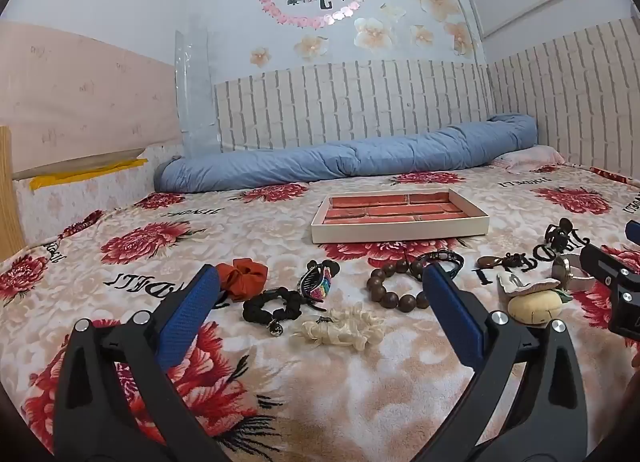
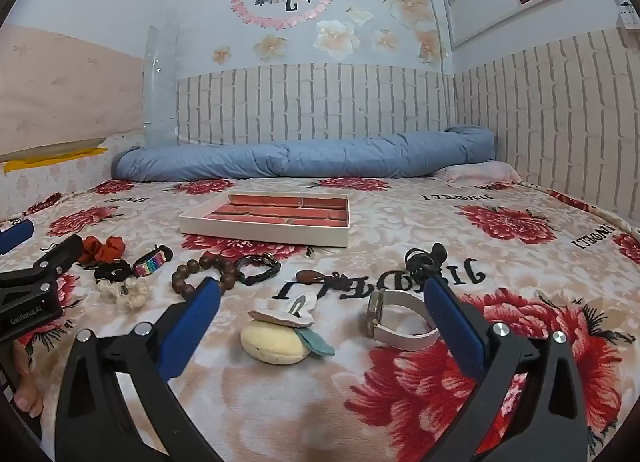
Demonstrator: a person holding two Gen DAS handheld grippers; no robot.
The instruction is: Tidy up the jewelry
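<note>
A white tray (image 1: 400, 232) with a red brick-pattern floor lies on the flowered bedspread; it also shows in the right wrist view (image 2: 264, 232). In front of it lie a wooden bead bracelet (image 1: 394, 286), black scrunchie (image 1: 272, 308), cream scrunchie (image 1: 340, 328), orange scrunchie (image 1: 244, 276), rainbow clip (image 1: 318, 280), dark braided bracelet (image 1: 440, 258), a yellow plush clip (image 2: 276, 342) and a white-strap watch (image 2: 400, 320). My left gripper (image 1: 320, 286) is open and empty above the scrunchies. My right gripper (image 2: 322, 298) is open and empty, with the plush clip and watch between its fingers.
A rolled blue quilt (image 1: 352, 158) lies along the far wall behind the tray. A black claw clip (image 2: 424, 260) and a brown hair clip (image 2: 316, 276) lie near the watch. Brick-pattern walls close the back and right side. The bed's left edge meets a wooden post (image 1: 8, 190).
</note>
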